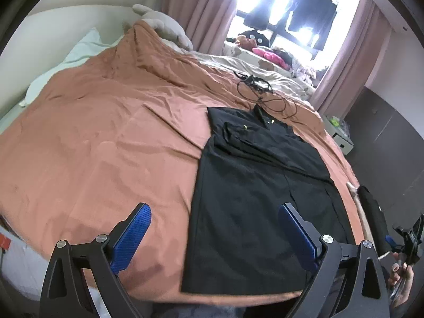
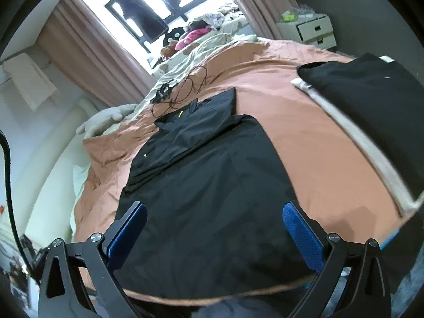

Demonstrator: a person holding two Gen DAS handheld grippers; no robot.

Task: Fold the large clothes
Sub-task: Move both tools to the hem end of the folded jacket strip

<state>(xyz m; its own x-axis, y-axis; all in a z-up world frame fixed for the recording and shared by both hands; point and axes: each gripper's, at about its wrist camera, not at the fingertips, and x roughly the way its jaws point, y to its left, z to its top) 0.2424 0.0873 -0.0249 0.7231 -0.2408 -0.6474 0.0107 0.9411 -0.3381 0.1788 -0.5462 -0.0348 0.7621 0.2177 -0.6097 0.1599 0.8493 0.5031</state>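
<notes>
A large black garment (image 1: 254, 185) (image 2: 206, 185) lies flat on the rust-orange bedcover (image 1: 106, 145) (image 2: 304, 137), its sleeves folded in over the body and its collar end far from me. My left gripper (image 1: 214, 212) hovers open over the near hem, straddling the garment's left edge, nothing between its blue pads. My right gripper (image 2: 214, 209) also stands open above the near part of the garment, empty. A person's hand (image 1: 400, 278) holds the right gripper at the left wrist view's right edge.
A folded stack of black and white clothes (image 2: 371, 111) lies on the bed's right side. Black cables (image 1: 262, 90) (image 2: 180, 90) lie beyond the garment. Pillows, a plush toy (image 1: 164, 23) and a cluttered window ledge are at the far end. A white drawer unit (image 2: 312, 31) stands beside the bed.
</notes>
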